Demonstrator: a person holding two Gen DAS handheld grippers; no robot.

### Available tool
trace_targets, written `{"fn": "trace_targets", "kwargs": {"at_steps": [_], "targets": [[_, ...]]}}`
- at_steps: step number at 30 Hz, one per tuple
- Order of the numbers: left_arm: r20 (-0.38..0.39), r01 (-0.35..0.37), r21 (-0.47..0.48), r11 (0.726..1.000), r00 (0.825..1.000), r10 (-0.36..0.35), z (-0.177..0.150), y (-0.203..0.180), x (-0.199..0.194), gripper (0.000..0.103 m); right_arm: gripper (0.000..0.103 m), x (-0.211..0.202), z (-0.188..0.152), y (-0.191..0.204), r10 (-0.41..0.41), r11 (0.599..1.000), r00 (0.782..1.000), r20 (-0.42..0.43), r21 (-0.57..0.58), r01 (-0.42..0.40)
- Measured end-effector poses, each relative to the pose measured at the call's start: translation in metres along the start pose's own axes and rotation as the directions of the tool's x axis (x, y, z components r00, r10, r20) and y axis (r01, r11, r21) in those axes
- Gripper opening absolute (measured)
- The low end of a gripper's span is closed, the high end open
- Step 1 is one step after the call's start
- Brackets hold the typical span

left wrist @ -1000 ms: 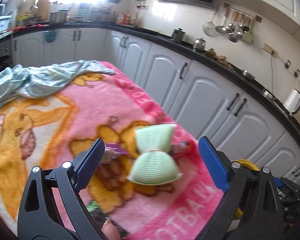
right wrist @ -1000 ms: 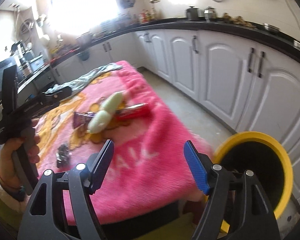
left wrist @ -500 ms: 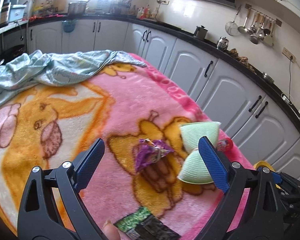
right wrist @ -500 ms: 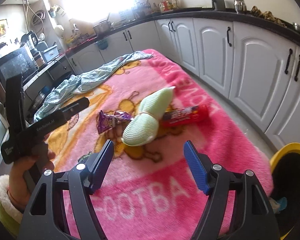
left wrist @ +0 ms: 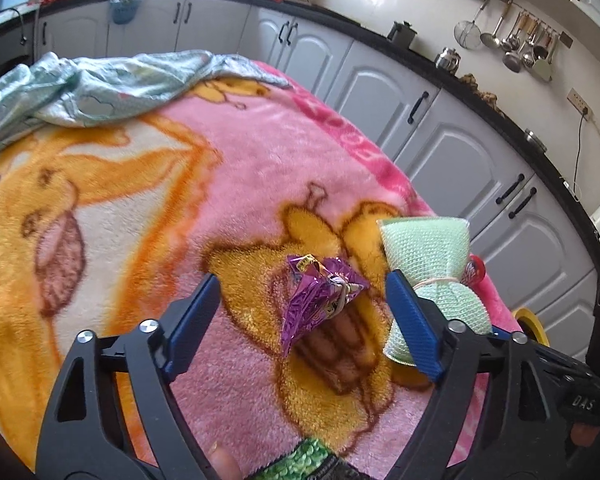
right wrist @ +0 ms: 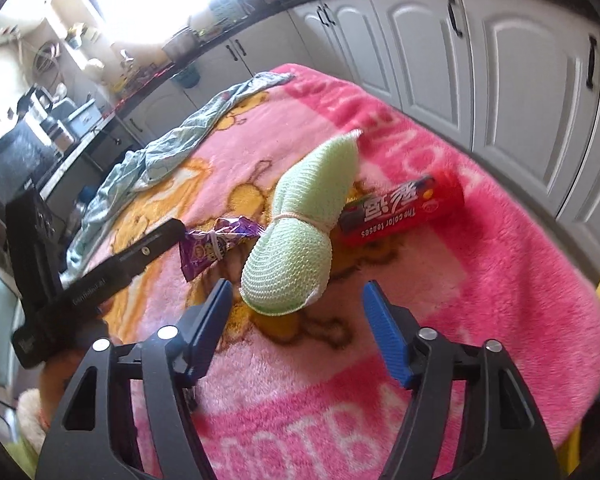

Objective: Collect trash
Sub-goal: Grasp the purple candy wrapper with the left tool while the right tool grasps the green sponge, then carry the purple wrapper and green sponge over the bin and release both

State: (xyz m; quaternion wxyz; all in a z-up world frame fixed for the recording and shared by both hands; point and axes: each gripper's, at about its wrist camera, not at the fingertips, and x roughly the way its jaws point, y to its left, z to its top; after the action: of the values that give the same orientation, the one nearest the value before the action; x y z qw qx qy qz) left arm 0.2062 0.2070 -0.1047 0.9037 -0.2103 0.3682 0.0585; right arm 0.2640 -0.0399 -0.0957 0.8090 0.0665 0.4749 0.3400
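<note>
Trash status, pink blanket (left wrist: 260, 152): purple wrapper (left wrist: 320, 296), green mesh bundle (right wrist: 300, 240), red packet (right wrist: 400, 210) all uncollected; left gripper (left wrist: 304, 320) closing w/ wrapper between pads, untouched; right gripper (right wrist: 296, 320) closing, empty, just short of bundle.

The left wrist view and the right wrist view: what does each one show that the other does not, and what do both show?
Only the left wrist view shows the green wrapper at its bottom edge and the utensils hanging on the wall.

Only the right wrist view shows the red packet's printed face in full, plus the left gripper from outside.

Both show the purple wrapper, the pale green sponge tied at its middle, the crumpled cloth and the pink blanket.
</note>
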Motion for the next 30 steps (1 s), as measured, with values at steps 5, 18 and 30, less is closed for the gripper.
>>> {"fn": "trace_targets", "kwargs": {"at_steps": [5, 18, 30], "targets": [[-0.049, 0.007, -0.006, 1.000, 0.999, -0.007, -0.001, 0.001, 0.017, 0.051, 0.030, 0.006, -0.001, -0.005, 0.048, 0.999, 0.999, -0.023, 0.023, -0.047], [-0.015, 0.056, 0.052, 0.997, 0.998, -0.056, -0.009, -0.020, -0.011, 0.009, 0.024, -0.028, -0.012, 0.009, 0.047, 0.996, 0.997, 0.057, -0.076, -0.042], [0.042, 0.131, 0.138, 0.982, 0.989, -0.138, -0.012, -0.074, -0.058, 0.008, 0.023, -0.100, -0.022, -0.002, 0.074, 0.993, 0.985, 0.157, -0.099, -0.059]]}}
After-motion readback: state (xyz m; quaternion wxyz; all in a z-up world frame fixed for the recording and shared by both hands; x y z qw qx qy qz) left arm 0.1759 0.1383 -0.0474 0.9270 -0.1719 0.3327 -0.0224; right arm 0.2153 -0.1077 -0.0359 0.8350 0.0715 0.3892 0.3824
